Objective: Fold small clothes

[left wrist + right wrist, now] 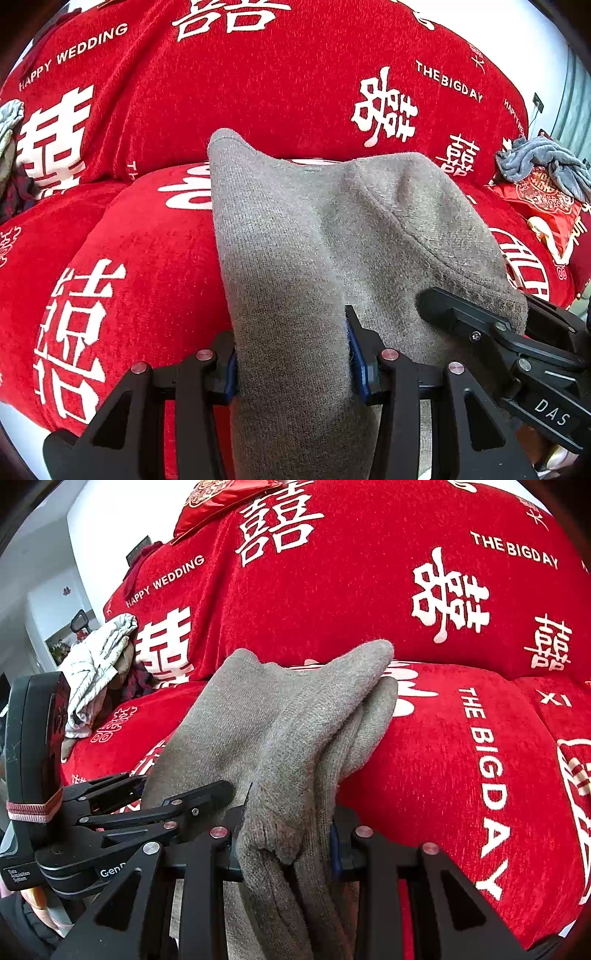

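Two handheld grippers grip a grey knitted garment over a sofa draped in a red cover printed with white double-happiness characters and the words "HAPPY WEDDING" and "THE BIG DAY". The left gripper has its jaws closed in on a bunched band of the grey fabric, blue pads pressing it from both sides, while the cloth fans out ahead of the jaws and lies on the seat cushion. The right gripper, just beside it, likewise has its jaws clamped on a thick gathered fold of the same garment, whose far end tapers to layered points ahead of the jaws. Beyond the left jaws, far to the right, a crumpled blue-grey cloth rests on a red embroidered cushion; far left of the right jaws, a pale quilted garment lies heaped on the sofa.
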Tool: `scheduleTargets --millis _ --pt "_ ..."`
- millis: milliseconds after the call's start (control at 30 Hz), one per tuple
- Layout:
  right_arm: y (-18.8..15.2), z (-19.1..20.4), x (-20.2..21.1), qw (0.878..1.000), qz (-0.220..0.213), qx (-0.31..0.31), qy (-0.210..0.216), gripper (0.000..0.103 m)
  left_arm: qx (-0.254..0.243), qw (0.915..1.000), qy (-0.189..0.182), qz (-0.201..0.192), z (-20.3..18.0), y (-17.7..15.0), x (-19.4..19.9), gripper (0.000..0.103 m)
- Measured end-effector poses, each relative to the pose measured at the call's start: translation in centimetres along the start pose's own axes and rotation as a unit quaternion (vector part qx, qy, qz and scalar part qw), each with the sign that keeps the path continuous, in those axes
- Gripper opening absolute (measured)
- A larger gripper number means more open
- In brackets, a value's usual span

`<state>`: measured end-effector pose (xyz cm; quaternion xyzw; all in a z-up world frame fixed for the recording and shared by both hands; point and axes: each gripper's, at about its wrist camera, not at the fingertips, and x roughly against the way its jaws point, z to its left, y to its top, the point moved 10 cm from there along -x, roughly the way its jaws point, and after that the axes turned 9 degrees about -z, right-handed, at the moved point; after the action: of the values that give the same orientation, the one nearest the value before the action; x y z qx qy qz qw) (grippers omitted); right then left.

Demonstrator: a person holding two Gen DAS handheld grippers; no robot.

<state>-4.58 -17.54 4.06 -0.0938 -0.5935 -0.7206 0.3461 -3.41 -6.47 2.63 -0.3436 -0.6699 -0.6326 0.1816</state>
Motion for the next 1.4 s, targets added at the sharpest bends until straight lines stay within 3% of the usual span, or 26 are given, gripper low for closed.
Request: scheduleTargets --millis 600,667,800,967,1100,1233,1300,1400 --pt "-2.3 -3.2 -2.2 0.998 0.028 -0.044 0.022 0.033 0.027 0.9990 -0.023 0.027 0.7 -2.0 -2.4 0.048" --pt "-2.8 -3.7 -2.5 0.998 0.034 -0.054 0.023 0.033 0.028 0.9988 -0.023 0.031 0.9 -2.2 -2.6 0.052" --pt "-3.7 -5.0 -3.2 0.995 0.057 -0.082 0.027 0.038 0.047 0.9981 -0.013 0.037 2.0 -2.6 -2.7 0.074" --pt "-3.4 -7.4 -2.4 0.990 0.058 -0.129 0.024 0.046 0.078 0.9961 -0.020 0.036 3.5 -2.1 -1.6 0.075" --pt "-0.9 -8.3 0.4 0.991 0.018 -0.134 0.014 0.047 0.089 0.9958 -0.005 0.019 4.8 -0.8 0.0 0.075" --pt "1.5 -5.7 2.4 0.995 -0.013 -0.095 0.035 0.054 0.045 0.9977 0.046 0.019 4.6 -0.2 0.2 0.075" --pt "1.8 -3.6 1.9 0.997 -0.007 -0.062 0.050 0.055 0.027 0.9966 0.074 0.024 4.6 0.2 -0.4 0.075" --pt "1.3 -2.0 0.0 0.998 0.017 -0.024 0.051 0.055 0.020 0.9954 0.083 0.044 4.5 0.7 -1.8 0.075"
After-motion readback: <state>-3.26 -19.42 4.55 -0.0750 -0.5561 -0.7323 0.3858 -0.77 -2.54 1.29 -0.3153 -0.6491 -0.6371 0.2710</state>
